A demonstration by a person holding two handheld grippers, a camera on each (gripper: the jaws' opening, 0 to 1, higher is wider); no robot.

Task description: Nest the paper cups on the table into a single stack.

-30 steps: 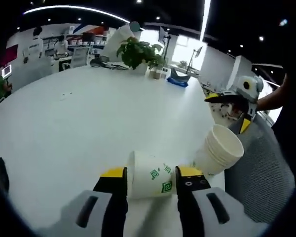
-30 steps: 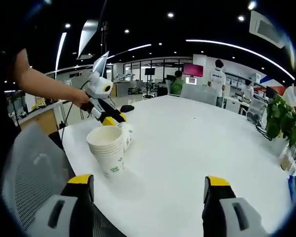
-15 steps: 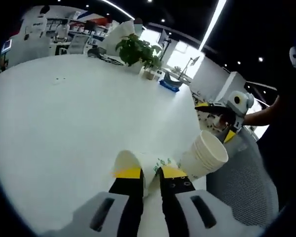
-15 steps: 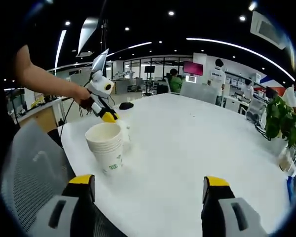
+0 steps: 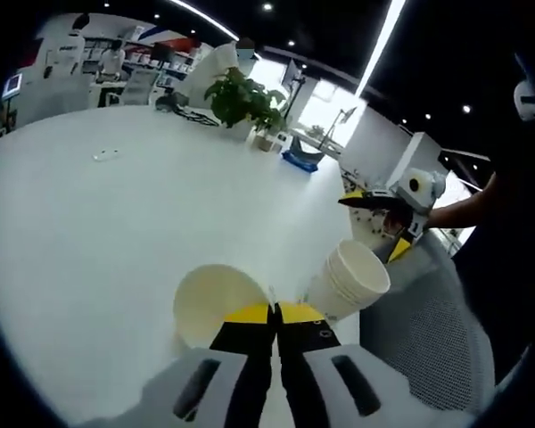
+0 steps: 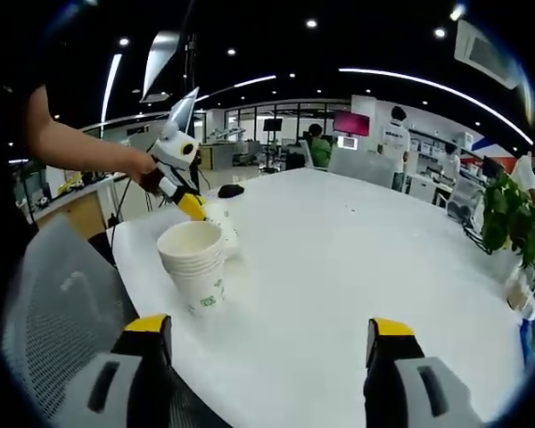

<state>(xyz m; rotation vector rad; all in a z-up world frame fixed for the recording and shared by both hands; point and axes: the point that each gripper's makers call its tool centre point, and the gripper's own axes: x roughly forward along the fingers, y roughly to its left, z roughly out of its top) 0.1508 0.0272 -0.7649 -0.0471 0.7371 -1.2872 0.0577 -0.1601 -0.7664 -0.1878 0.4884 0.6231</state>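
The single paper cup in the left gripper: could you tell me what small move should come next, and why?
Probably lift and carry it over the stack of paper cups. The left gripper has its jaws pinched shut on the single paper cup, which lies tipped beside the stack, mouth toward the camera. The stack stands upright with its mouth open, and the right gripper is open, holding nothing.

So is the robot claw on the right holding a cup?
No, the right gripper has its jaws wide apart over bare table, beside the stack of cups.
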